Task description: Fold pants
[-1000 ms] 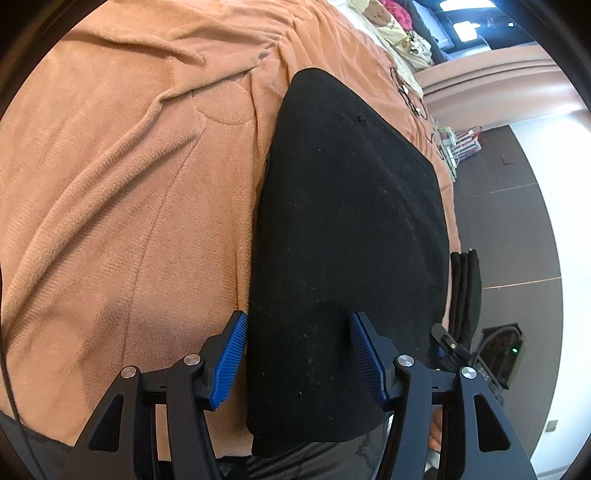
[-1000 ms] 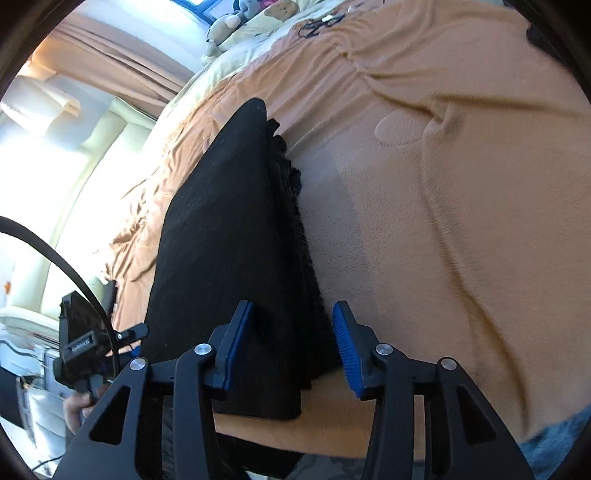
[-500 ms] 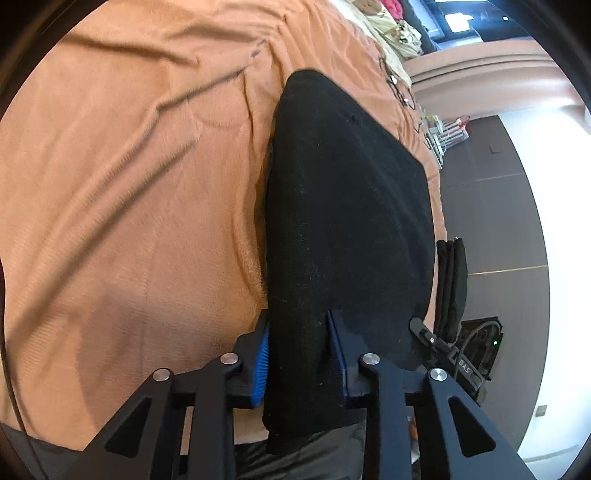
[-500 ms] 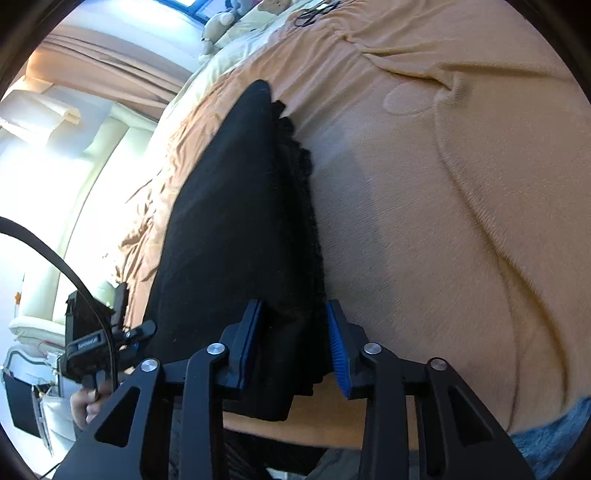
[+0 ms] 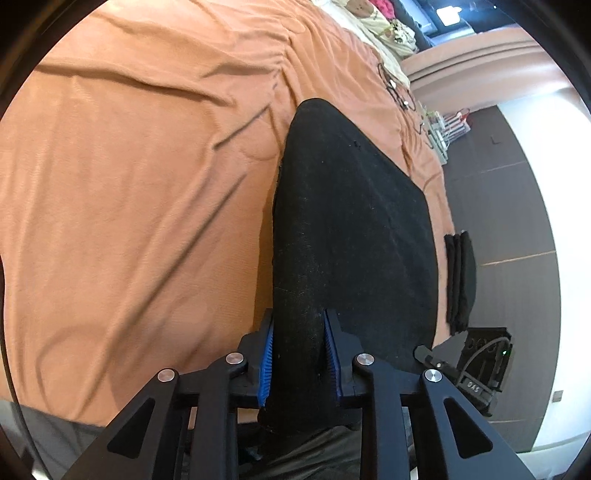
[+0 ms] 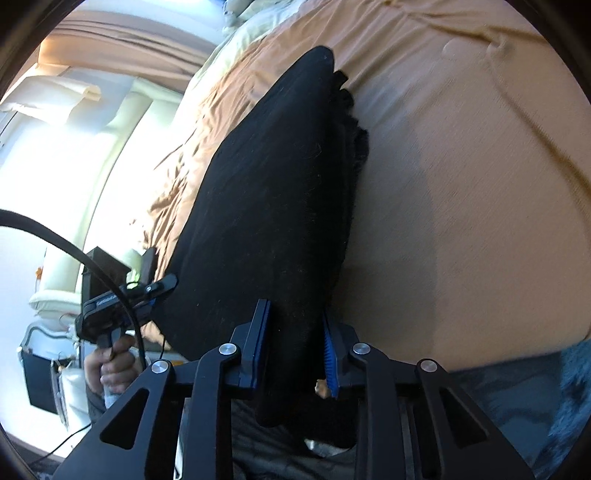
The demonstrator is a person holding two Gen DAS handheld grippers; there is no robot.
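Note:
Folded black pants lie lengthwise on an orange bedspread. My left gripper grips their near left corner. Its jaws are closing, and the blue pads press the bunched fabric between them. In the right wrist view the same pants run away from me. My right gripper holds their near right corner, jaws closing with the blue pads tight on the cloth. The near edge is raised off the bedspread. A hand holding the left gripper's handle shows at the lower left.
Plush toys and a tangle of cables lie at the far end of the bed. A strip of black cloth hangs at the bed's right edge, above a black device on the dark floor. Pale upholstery stands left.
Both grippers went from open around the near edge of the pants to clamped on it. The fabric between the pads is now bunched and lifted slightly.

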